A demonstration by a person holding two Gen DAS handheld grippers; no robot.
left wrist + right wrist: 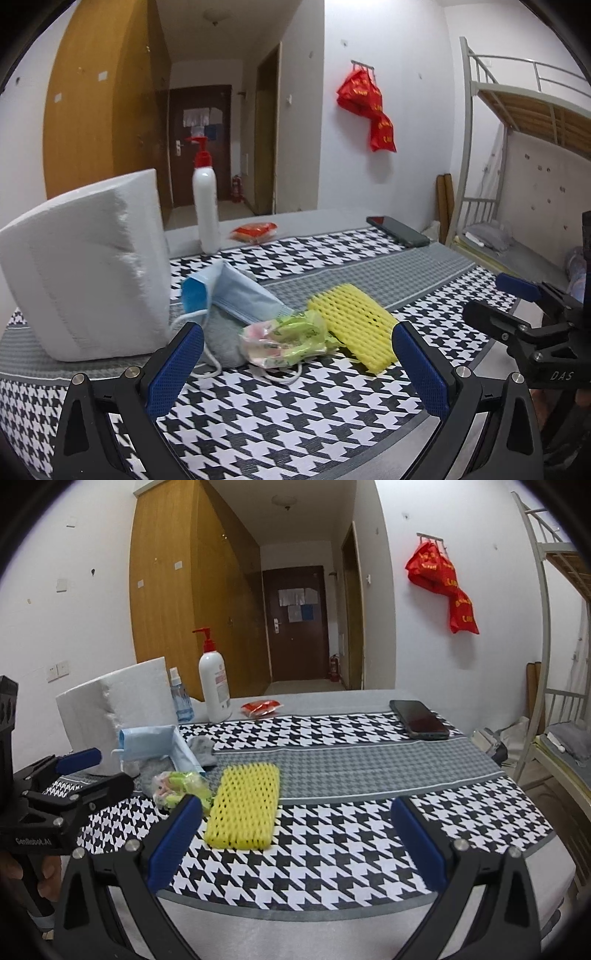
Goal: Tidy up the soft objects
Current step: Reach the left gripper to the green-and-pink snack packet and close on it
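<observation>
A pile of soft things lies on the houndstooth cloth [280, 417]: a yellow foam net sleeve [352, 319] [243, 806], a crumpled pink-and-green plastic bag [288, 341] [179, 786], a blue face mask [236, 291] [155, 744] and a grey cloth [221, 339] [201, 751]. A white foam block [88, 269] [118, 705] stands to their left. My left gripper [295, 365] is open and empty, just short of the pile. My right gripper [295, 840] is open and empty, to the right of the sleeve. Each gripper also shows at the edge of the other's view.
A white pump bottle [214, 686] and a small blue spray bottle [179, 698] stand at the back. A red packet [260, 707] and a black phone [419, 720] lie farther back. A metal bunk bed [554, 701] stands on the right.
</observation>
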